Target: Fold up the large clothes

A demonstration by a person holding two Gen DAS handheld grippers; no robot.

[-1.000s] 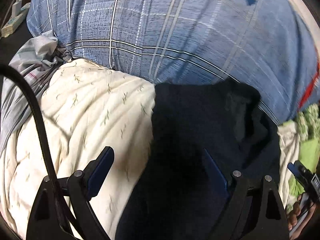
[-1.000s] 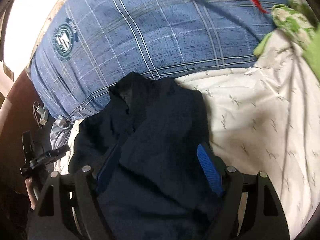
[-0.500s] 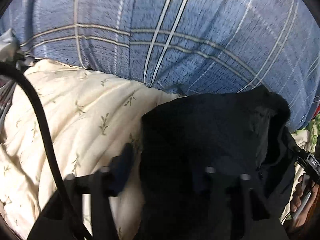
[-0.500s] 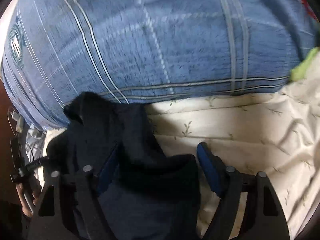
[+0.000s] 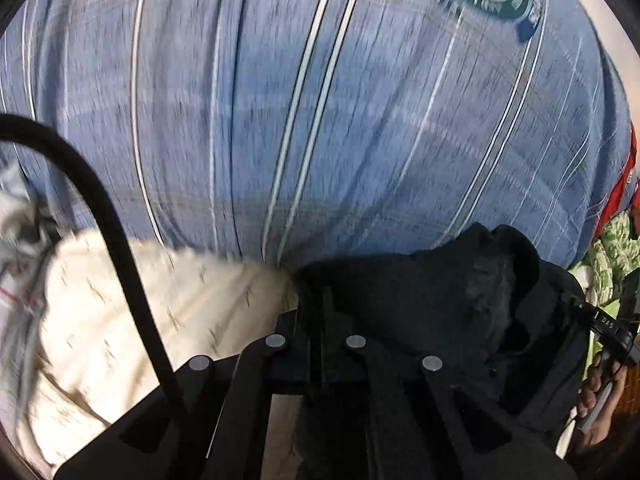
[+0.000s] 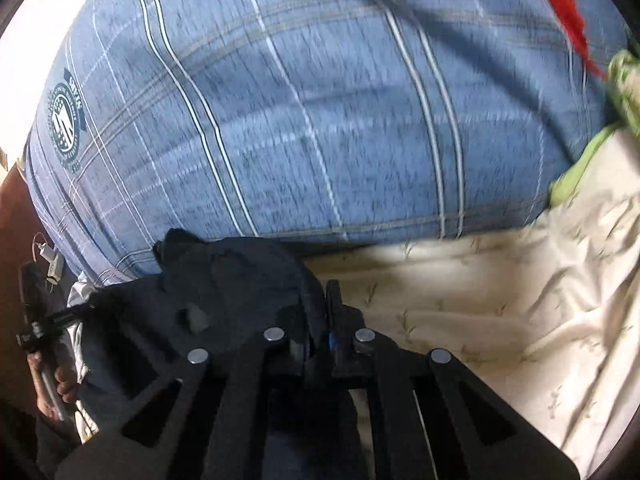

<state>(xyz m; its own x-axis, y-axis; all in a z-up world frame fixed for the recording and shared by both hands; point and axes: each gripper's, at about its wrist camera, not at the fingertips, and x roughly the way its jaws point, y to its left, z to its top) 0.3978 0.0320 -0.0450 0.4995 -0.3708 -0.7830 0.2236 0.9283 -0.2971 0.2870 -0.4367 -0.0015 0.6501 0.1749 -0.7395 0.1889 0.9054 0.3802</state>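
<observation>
Left wrist view: left gripper (image 5: 318,304) is now pressed together, pinching the left edge of the dark navy garment (image 5: 420,304). A second ago its jaws stood wide apart over the cloth; half a second ago they were partway in. The garment lies bunched on the cream leaf-print sheet (image 5: 120,320), its far end against the blue plaid duvet (image 5: 320,120). The duvet fills more of the frame than before and the picture is smeared, so the hand has travelled toward the far side. At the right edge, a hand (image 5: 600,392) grips the other tool.

Right wrist view: right gripper (image 6: 320,312) has likewise gone from spread to pinching; its blue pads are almost hidden, with a fold of the same navy garment (image 6: 224,280) caught between them at its right edge. The cream sheet (image 6: 480,320) lies bare to the right, the plaid duvet (image 6: 320,120) beyond. At far left, the person's other hand (image 6: 60,384) shows.

Judgement: both edges are now secured, so the grasp step looks done. Next would be lifting or carrying the near part over to make the fold. The cloth is thick and lumpy; layers may slip or drag unevenly.
</observation>
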